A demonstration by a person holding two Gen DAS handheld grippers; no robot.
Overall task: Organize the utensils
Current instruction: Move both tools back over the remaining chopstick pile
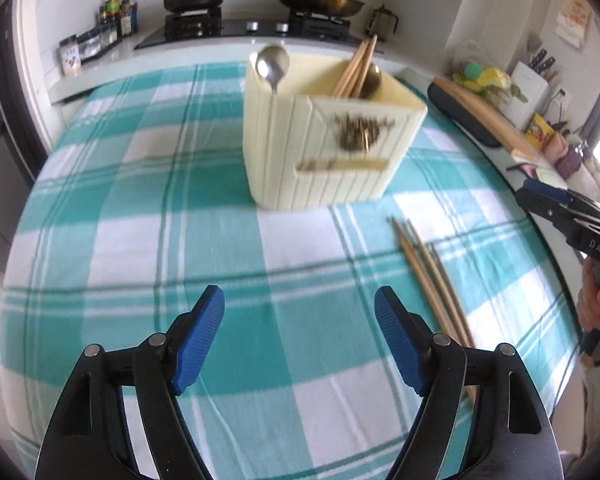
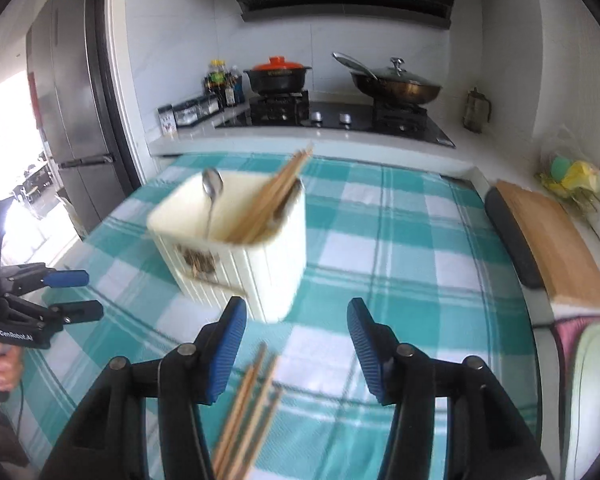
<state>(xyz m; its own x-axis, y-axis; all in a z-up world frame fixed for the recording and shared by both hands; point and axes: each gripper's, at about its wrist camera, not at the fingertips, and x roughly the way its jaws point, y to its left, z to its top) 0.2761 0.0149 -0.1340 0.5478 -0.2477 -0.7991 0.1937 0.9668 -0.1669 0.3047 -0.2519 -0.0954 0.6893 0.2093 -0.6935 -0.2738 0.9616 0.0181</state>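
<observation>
Near the right gripper [image 2: 296, 346], jaws apart and empty, loose chopsticks [image 2: 248, 412] lie on the checked counter [image 2: 420, 280], probably waiting for pickup. The left gripper [image 1: 300, 340] stands wide over bare cloth. Farther off, the cream holder [image 1: 320, 140] keeps a spoon [image 1: 274, 64] and chopsticks upright. Only the right view shows inside the holder, though blurred.

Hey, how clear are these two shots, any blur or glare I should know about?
Left wrist view: the utensil holder and the loose chopsticks are motion-smeared, and its label is unreadable. Right wrist view: stronger smear on the holder and the chopsticks, with blown-out daylight at the left edge. Both views bend straight lines, fisheye-style.
</observation>
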